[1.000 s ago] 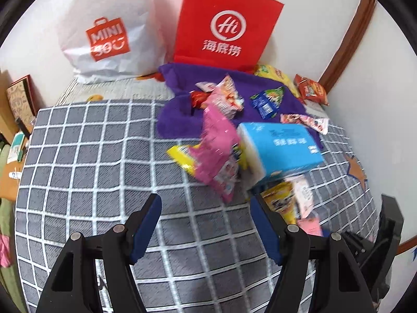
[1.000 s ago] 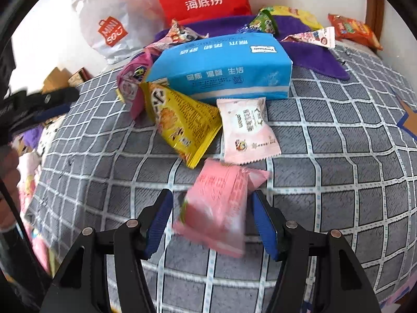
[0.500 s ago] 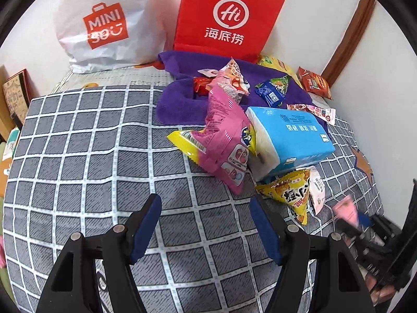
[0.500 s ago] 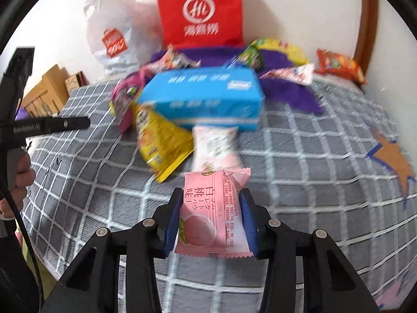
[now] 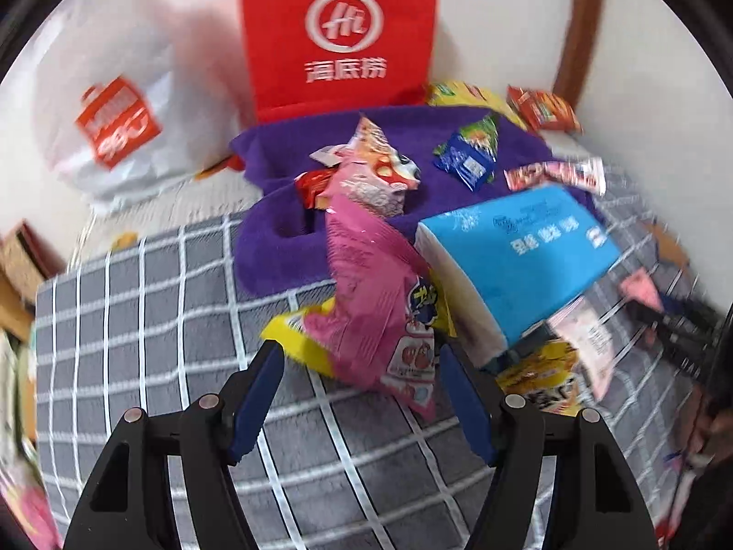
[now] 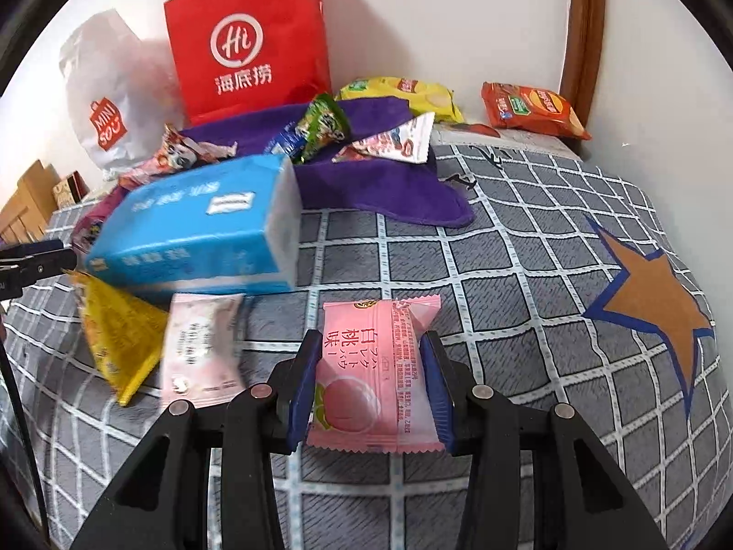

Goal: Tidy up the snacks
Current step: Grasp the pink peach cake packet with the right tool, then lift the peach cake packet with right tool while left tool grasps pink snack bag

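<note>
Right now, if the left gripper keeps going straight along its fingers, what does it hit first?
Most likely the pink snack bag, lying just ahead of the open left gripper atop a yellow packet; depth is uncertain.

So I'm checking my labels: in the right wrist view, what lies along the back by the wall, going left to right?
White shopping bag → red paper bag → yellow chip bag → orange-red chip bag → brown wooden post.

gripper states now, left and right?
Left gripper: open, holding nothing.
Right gripper: shut on the pink peach snack.
</note>
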